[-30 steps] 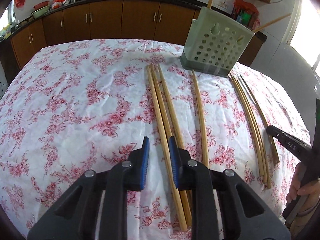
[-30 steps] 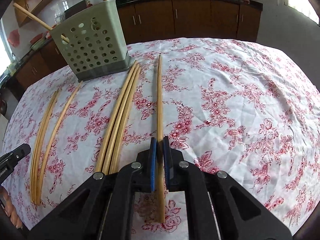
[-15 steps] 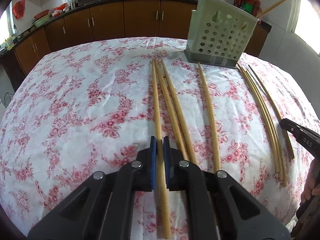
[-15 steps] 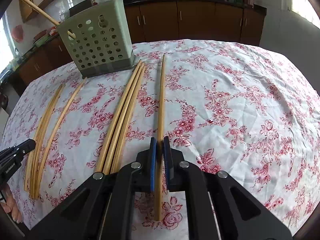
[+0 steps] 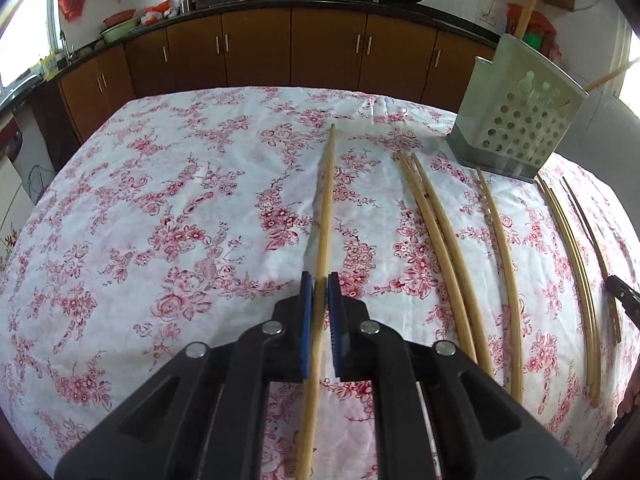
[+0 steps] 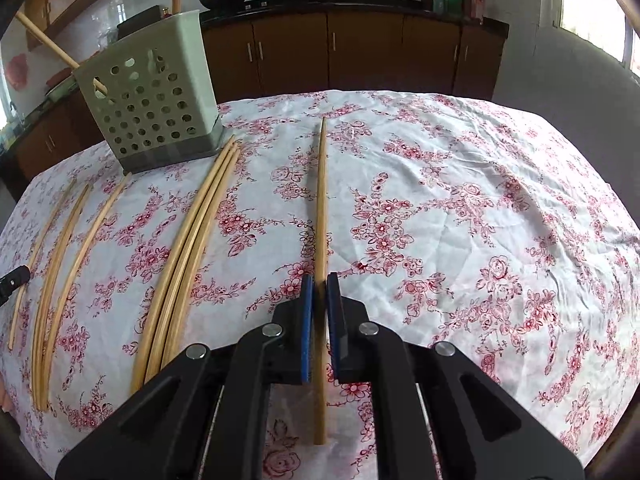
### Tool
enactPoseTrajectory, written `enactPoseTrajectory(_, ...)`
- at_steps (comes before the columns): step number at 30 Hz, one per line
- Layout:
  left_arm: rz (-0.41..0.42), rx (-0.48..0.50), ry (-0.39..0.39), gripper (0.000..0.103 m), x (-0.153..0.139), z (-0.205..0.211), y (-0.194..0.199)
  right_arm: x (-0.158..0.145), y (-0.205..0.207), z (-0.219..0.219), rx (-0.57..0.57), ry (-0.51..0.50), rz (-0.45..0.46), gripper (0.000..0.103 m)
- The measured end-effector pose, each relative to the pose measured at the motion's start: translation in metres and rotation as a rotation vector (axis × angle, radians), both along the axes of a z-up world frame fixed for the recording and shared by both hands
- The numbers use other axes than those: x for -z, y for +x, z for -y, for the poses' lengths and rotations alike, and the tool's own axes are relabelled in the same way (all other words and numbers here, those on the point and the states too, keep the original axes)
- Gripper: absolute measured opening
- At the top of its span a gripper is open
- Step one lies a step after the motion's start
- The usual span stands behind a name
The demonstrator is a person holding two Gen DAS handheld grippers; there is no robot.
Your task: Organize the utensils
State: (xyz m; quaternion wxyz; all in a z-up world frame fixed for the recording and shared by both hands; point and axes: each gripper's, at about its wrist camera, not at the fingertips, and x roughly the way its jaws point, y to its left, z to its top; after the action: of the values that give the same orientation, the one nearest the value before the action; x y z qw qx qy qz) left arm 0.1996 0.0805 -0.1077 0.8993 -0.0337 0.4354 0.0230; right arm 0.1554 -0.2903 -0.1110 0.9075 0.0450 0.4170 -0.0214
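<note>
Pale bamboo chopsticks lie on a floral tablecloth [image 5: 168,208] in front of a green perforated holder [image 5: 520,120], which has chopsticks standing in it. My left gripper [image 5: 319,280] is shut on one chopstick [image 5: 326,208], which points away from me and sits apart from the pair [image 5: 440,240] to its right. In the right wrist view my right gripper [image 6: 319,280] is shut on another chopstick [image 6: 321,200], right of a bundle of three [image 6: 192,240]. The holder [image 6: 156,108] stands at the far left there.
A single chopstick [image 5: 504,260] and several more [image 5: 576,260] lie further right, near the right gripper's tip [image 5: 624,296]. More chopsticks [image 6: 68,248] lie at the left of the right view. Brown kitchen cabinets [image 5: 328,56] line the back wall. The cloth falls away at the table edges.
My left gripper went from open beside the three left chopsticks to shut on the leftmost one, then carried it left, away from the other two. The right gripper stayed shut on its chopstick.
</note>
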Motion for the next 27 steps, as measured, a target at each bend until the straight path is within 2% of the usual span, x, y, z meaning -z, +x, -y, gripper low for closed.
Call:
enactPoseTrajectory(15, 0.008, -0.002, -0.061, 0.012, 0.0022, -0.0059, 0.0016, -0.0002, -0.0002, 0.0007, 0.0, -0.006, -0.002, 0.009)
enactPoseTrajectory(27, 0.009, -0.003, -0.065, 0.012, 0.0027, -0.0058, 0.0006, 0.0006, 0.0, -0.0001, 0.001, -0.01, -0.002, 0.009)
